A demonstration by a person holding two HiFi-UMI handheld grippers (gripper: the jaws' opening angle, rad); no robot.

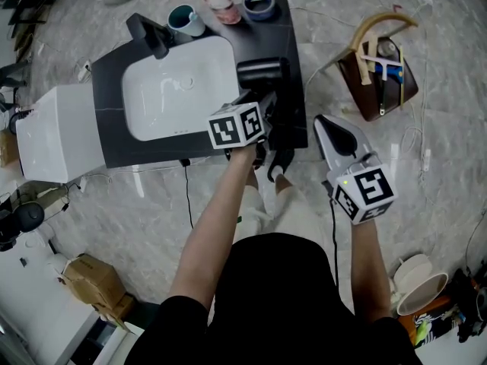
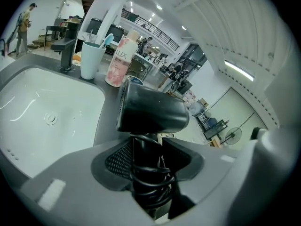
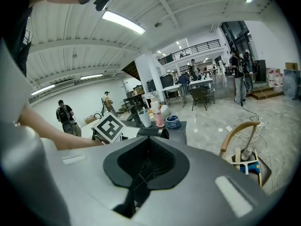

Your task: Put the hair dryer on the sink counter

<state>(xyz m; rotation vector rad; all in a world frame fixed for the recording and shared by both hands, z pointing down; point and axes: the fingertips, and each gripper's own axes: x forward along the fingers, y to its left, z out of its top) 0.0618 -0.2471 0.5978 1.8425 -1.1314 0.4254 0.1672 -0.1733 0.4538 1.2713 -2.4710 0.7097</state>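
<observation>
A: L gripper point(image 2: 149, 166), state?
B: Clamped on the hair dryer point(image 2: 150, 109), pads on either side of the handle. Black cord wound round the handle, right betw. the pads. Jaws fairly wide but pressing.

A: Dryer, whereabouts?
B: Over the R part of the sink counter point(image 1: 295, 36), just R of the white basin point(image 1: 175, 90), abt midway along the R edge. Barrel lying crosswise above the jaws, handle running down into them, toward the near edge. Touching the counter or held just above it? Can't tell from any view.

A: R gripper point(image 1: 329, 131)?
B: Jaws together, nothing betw. them. Off the counter's R edge, out over the marble floor point(image 1: 152, 226), apart from the dryer. Pointing roughly same way as the L one.

A: Anything else on the counter?
B: All along the back edge. Black faucet point(image 1: 148, 33) at the basin's back L corner. Teal cup point(image 1: 185, 19) just beside it, upright. Then a pink bottle point(image 1: 221, 2) w/ white cap, also upright, just beside the cup. Blue tape roll point(image 1: 259, 4) lying flat nr the back R corner. None of these touching the dryer.

A: Off the counter?
B: Brown bag point(image 1: 377, 71) w/ curved wooden handle on the floor, beyond the R edge, past the R gripper. Thin cables trailing on the floor round it.
</observation>
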